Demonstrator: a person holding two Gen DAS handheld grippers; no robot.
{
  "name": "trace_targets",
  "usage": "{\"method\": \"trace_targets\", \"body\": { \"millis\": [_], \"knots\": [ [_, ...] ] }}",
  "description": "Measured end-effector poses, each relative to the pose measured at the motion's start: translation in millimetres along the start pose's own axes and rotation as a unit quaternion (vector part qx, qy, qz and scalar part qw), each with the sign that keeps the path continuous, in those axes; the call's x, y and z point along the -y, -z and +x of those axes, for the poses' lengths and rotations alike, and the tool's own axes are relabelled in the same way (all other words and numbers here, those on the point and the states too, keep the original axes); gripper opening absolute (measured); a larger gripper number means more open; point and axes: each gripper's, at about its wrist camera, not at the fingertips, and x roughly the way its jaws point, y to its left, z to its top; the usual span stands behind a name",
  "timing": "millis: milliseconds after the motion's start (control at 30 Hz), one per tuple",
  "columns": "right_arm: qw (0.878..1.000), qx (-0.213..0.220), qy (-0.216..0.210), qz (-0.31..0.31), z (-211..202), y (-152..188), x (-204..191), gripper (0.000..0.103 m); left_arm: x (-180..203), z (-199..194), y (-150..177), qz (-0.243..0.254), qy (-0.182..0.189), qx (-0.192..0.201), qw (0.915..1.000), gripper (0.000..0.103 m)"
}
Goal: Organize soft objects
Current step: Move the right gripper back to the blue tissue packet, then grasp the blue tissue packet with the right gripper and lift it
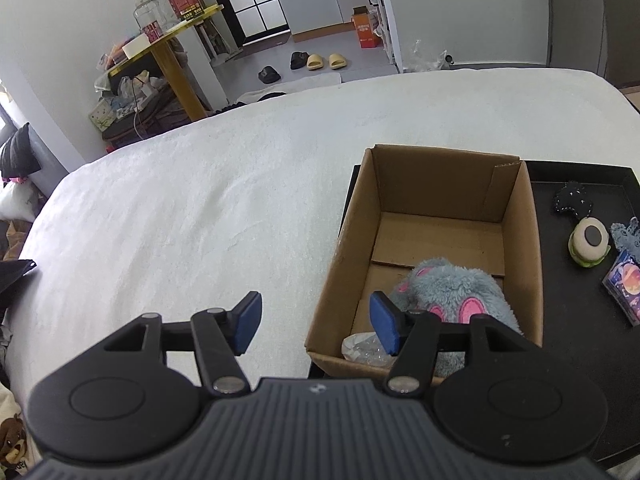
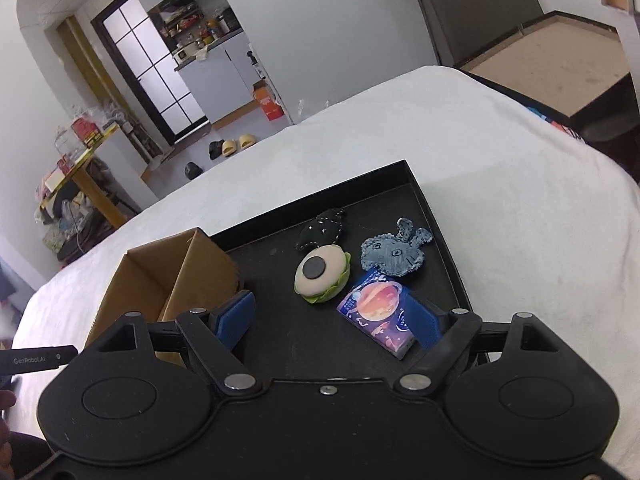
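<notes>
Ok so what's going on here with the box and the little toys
Someone is sorting soft toys into a cardboard box on a bed. A fluffy blue plush already lies inside. Both tools, left and right, are open and empty. The burger toy, denim bunny, dark star plush and a small carton wait on the black tray.

A white blanket is being spread wide under pale walls. Daylight is being let in through a dark-framed glass door. A cluttered yellow table is being kept by the wall, and slippers are being left on the grey floor.
</notes>
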Motion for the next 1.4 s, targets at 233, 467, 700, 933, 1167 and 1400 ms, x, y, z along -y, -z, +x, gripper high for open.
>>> {"method": "trace_targets", "body": {
  "millis": [233, 467, 700, 933, 1167, 1400],
  "knots": [
    [1.0, -0.003, 0.02, -0.014, 14, 12, 4, 0.081, 9, -1, -3, 0.005, -0.028, 0.005, 0.9996, 0.059],
    [0.998, -0.016, 0.051, -0.027, 41, 17, 8, 0.081, 16, 2, -6, 0.012, -0.043, 0.007, 0.999, 0.06],
    [0.995, -0.029, 0.07, -0.068, 65, 20, 6, 0.081, 29, 10, -9, 0.029, -0.052, 0.0, 0.9982, 0.061],
    [0.989, -0.042, 0.107, -0.09, 85, 19, 9, 0.081, 32, 16, -11, 0.033, -0.05, -0.012, 0.9981, 0.061],
    [0.983, -0.043, 0.129, -0.125, 97, 22, 4, 0.082, 31, 13, -10, 0.029, -0.049, -0.009, 0.9983, 0.061],
    [0.978, -0.043, 0.142, -0.147, 84, 30, -3, 0.056, 25, 9, -9, 0.02, -0.042, -0.001, 0.9989, 0.061]
  ]
}}
